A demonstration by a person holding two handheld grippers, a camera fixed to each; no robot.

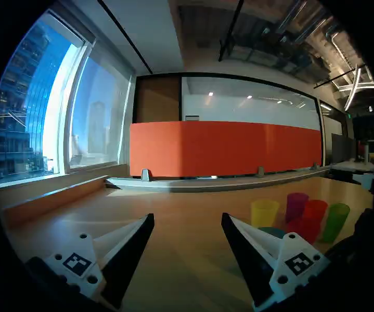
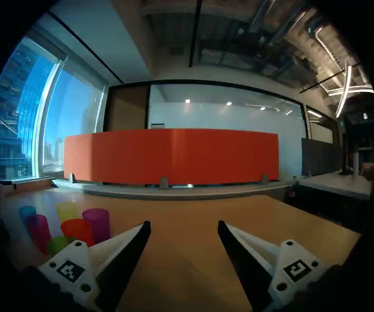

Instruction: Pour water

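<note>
Left hand-held gripper (image 1: 187, 216) is held open over the table (image 1: 187, 270) with nothing between its fingers; same for the right hand-held gripper (image 2: 184, 223), jaws spread wide and empty. The cups (image 1: 301, 216) are bunched in one tight cluster on the table, off to the right in the left gripper view and low left in the right gripper view (image 2: 64, 226) (so roughly between the two tools). Main risk, as judged: the cups are packed so close that a finger slid in beside one is likely to shove or tip a neighbour, and light plastic like this could be crushed or squirted out if squeezed hard. If any cup is filled, a bump would put water on the table. Which cup holds water cannot be told, since fill levels are not readable through the tinted walls. The teal cup (image 1: 271, 231) is partly covered by a finger in the left gripper view, and the green cup (image 2: 57, 243) is cut off by a finger in the right gripper view. Whether cups are touching or just beside each other cannot be settled at the warped rim.
</note>
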